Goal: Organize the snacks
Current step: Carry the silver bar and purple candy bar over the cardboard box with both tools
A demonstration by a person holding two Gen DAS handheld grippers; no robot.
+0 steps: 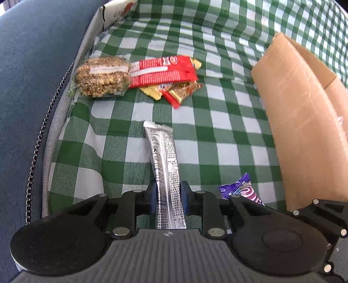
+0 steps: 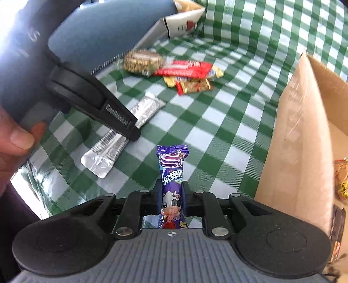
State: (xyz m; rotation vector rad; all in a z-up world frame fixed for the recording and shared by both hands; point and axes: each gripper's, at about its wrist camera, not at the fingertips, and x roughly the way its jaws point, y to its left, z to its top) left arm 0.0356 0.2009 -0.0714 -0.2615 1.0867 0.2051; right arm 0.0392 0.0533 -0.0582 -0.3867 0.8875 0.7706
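Observation:
My left gripper (image 1: 168,196) is shut on a long silver foil snack packet (image 1: 165,165), held above the green checked cloth; it also shows in the right wrist view (image 2: 113,143) with the left gripper (image 2: 132,132) across it. My right gripper (image 2: 171,196) is shut on a purple candy packet (image 2: 171,174) with a cartoon cow; its tip shows in the left wrist view (image 1: 241,189). Farther off lie a clear pack of seed brittle (image 1: 102,75), a red wafer pack (image 1: 161,70) and small gold and red bars (image 1: 180,91).
An open cardboard box (image 1: 298,122) stands at the right, seen also in the right wrist view (image 2: 300,139), with snacks inside. A blue suitcase edge with a zipper (image 1: 39,139) runs along the left. A white printed carton (image 1: 115,13) stands at the back.

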